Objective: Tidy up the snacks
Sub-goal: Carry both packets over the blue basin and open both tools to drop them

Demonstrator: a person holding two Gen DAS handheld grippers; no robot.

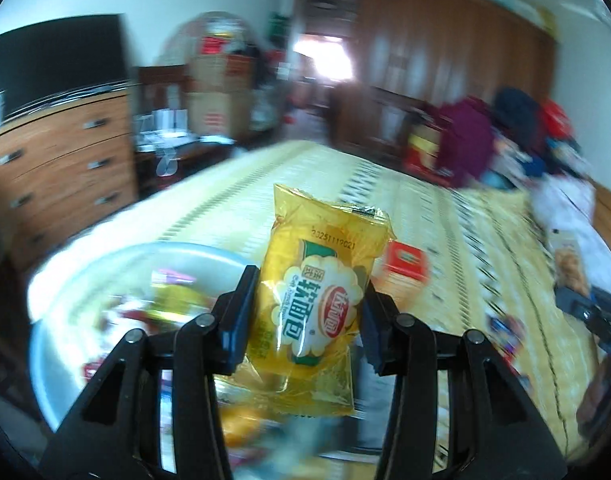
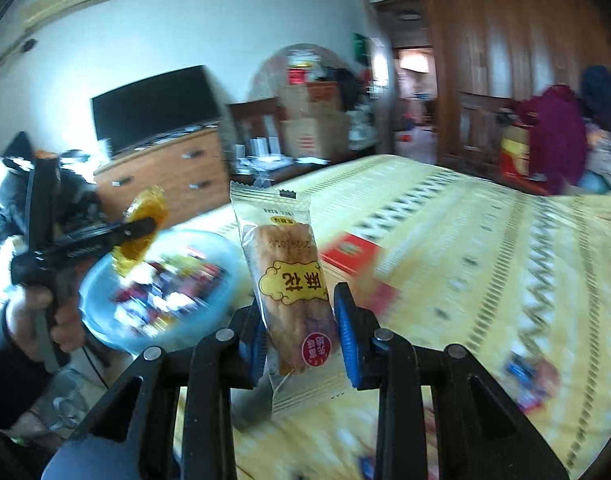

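My left gripper (image 1: 305, 312) is shut on a yellow snack packet (image 1: 321, 292) and holds it up above the bed. It also shows in the right wrist view (image 2: 139, 232), over the pale blue bowl (image 2: 225, 252). The bowl (image 1: 57, 344) holds several wrapped snacks and sits at the bed's left side. My right gripper (image 2: 299, 328) is shut on a clear packet of fried dough twist (image 2: 291, 280), held upright to the right of the bowl. A red snack box (image 2: 349, 256) lies on the bed behind it; it shows in the left wrist view too (image 1: 407, 260).
The bed has a yellow patterned cover (image 2: 485, 260). A small blue and red packet (image 2: 525, 376) lies on it at the right. A wooden dresser (image 1: 61, 160) with a TV stands at the left. Clothes (image 1: 505, 136) are piled at the bed's far right. Both views are motion-blurred.
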